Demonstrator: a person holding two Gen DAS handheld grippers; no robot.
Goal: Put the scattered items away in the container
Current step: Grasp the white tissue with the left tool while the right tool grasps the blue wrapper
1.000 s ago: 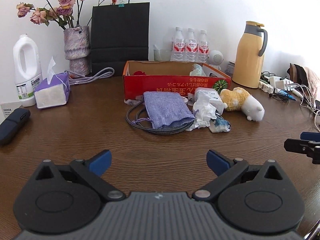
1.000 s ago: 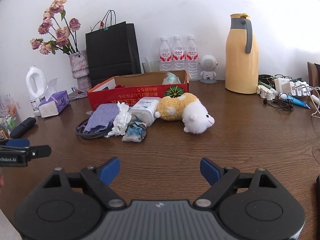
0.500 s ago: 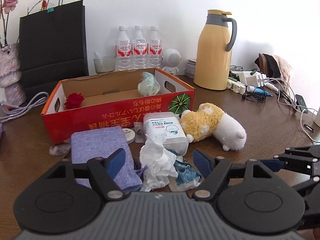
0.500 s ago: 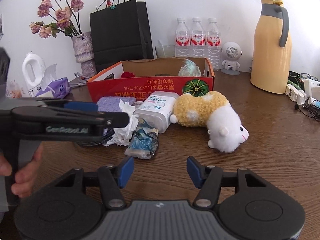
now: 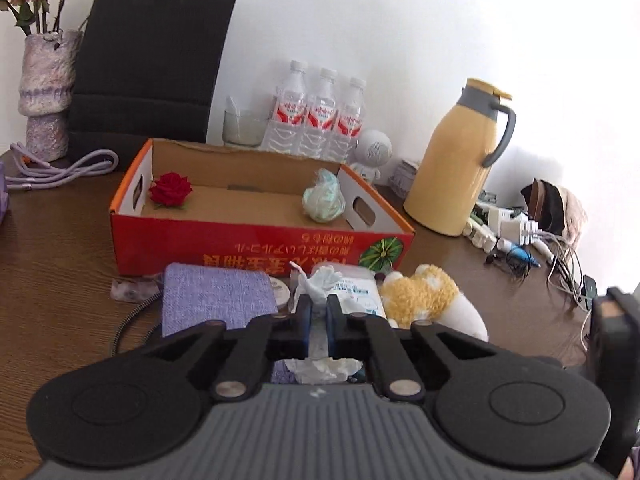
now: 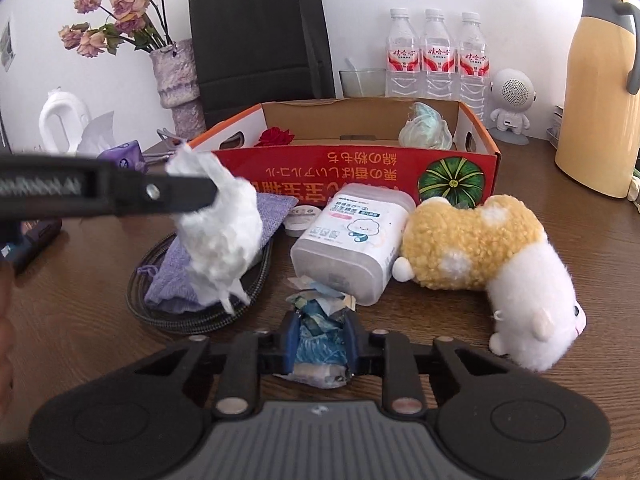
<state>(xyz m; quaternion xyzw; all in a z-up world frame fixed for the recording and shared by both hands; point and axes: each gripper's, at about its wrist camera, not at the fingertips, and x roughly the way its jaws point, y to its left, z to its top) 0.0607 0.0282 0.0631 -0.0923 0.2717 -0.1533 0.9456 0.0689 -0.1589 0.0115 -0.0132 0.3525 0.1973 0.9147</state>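
Note:
The red cardboard box [image 5: 256, 256] [image 6: 360, 168] stands open and holds a red rose [image 5: 170, 188] and a pale green wad [image 5: 324, 200]. My left gripper [image 5: 316, 312] [image 6: 214, 196] is shut on a crumpled white tissue [image 6: 220, 236], which hangs above the purple pouch [image 6: 276, 208]. My right gripper [image 6: 320, 340] has its jaws closing, and its pads press on a crumpled blue wrapper [image 6: 320, 336] lying on the table. In front of the box also lie a wet-wipes pack [image 6: 352, 240], a yellow-and-white plush toy [image 6: 480, 256], a small round tin [image 6: 300, 218] and a coiled black cable [image 6: 192, 312].
Behind the box stand a black paper bag [image 5: 148, 68], three water bottles [image 5: 320, 112], a glass [image 5: 244, 128], a flower vase [image 5: 44, 92] and a yellow jug [image 5: 456, 168]. Chargers and tangled cables [image 5: 520, 236] lie at the right. A tissue box [image 6: 124, 156] sits at the left.
Both grippers moved in over the pile before the box and their jaws closed. The left one took the white tissue and raised it; the right one closed on the blue wrapper.

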